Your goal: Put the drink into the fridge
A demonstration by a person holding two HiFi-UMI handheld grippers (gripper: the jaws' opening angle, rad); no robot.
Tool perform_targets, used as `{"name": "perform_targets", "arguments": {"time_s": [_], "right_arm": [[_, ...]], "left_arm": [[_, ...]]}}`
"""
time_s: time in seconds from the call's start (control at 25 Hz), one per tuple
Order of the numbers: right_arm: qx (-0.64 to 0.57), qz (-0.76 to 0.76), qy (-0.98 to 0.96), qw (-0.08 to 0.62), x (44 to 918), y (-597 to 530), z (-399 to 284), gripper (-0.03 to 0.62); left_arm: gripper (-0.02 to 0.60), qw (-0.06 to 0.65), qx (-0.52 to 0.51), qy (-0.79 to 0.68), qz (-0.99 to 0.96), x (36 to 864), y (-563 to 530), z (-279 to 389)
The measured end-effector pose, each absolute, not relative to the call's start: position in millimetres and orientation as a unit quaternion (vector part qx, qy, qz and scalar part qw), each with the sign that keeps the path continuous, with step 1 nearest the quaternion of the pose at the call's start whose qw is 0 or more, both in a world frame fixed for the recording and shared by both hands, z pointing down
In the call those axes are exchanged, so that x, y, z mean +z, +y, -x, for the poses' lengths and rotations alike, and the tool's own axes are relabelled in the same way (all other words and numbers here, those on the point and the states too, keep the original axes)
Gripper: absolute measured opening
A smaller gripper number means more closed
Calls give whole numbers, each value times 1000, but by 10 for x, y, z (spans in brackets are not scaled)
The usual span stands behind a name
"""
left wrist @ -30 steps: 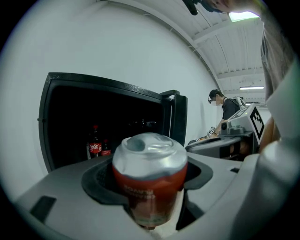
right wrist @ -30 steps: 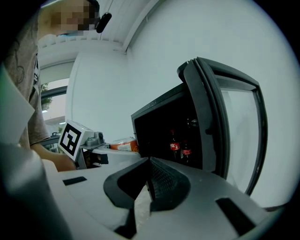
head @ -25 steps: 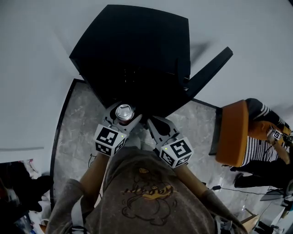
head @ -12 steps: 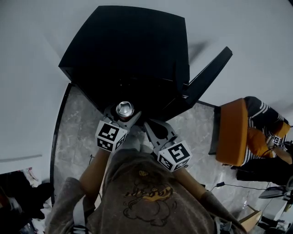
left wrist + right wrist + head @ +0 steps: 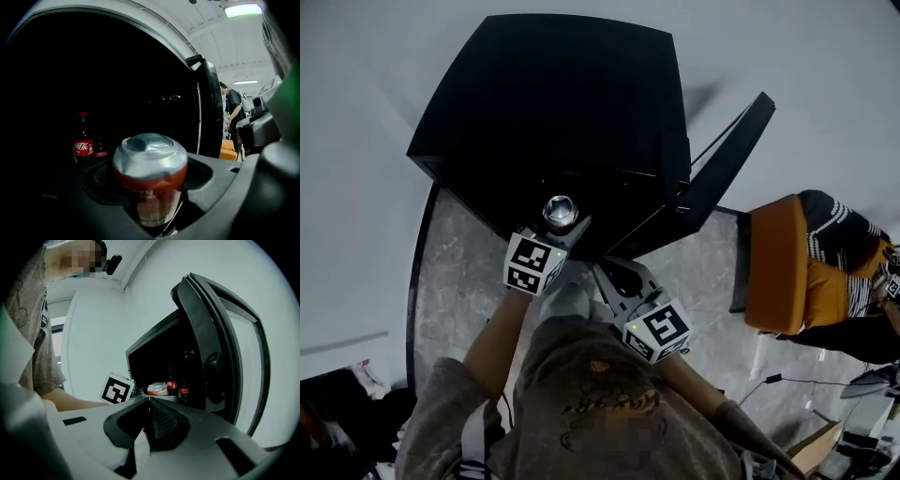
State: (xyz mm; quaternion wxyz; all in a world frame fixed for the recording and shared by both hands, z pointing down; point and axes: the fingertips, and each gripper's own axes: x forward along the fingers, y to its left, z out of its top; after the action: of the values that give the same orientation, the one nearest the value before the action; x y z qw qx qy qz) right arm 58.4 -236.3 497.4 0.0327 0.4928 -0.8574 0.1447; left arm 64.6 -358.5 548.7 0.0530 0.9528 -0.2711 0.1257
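A red drink can [image 5: 150, 180] with a silver top stands upright between the jaws of my left gripper [image 5: 556, 231], which is shut on it. In the head view the can [image 5: 561, 211] is at the dark mouth of the black fridge [image 5: 562, 103]. The fridge door [image 5: 727, 159] hangs open to the right. Two cola bottles [image 5: 83, 143] stand deep inside on the left. My right gripper [image 5: 614, 275] hovers behind and to the right of the left one, its jaws shut on nothing. From its own view I see the can [image 5: 157, 389] and the bottles [image 5: 172, 380] inside.
An orange chair [image 5: 783, 267] with a person in a striped top sits to the right of the open door. Grey marble floor [image 5: 450, 272] lies under me, with white wall behind the fridge. Another person [image 5: 232, 110] stands beyond the door.
My left gripper has carried the can forward and lower, toward the fridge opening. The right gripper has stayed about where it was.
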Motion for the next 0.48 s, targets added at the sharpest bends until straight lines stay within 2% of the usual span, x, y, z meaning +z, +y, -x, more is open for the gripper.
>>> {"name": "perform_targets", "arguments": {"time_s": [0.48], "right_arm": [[141,-503,-852,30,4998,-2414,-605,21]], "left_arm": [[333,43,145,-264,-953,5876,-4051,-913]]}}
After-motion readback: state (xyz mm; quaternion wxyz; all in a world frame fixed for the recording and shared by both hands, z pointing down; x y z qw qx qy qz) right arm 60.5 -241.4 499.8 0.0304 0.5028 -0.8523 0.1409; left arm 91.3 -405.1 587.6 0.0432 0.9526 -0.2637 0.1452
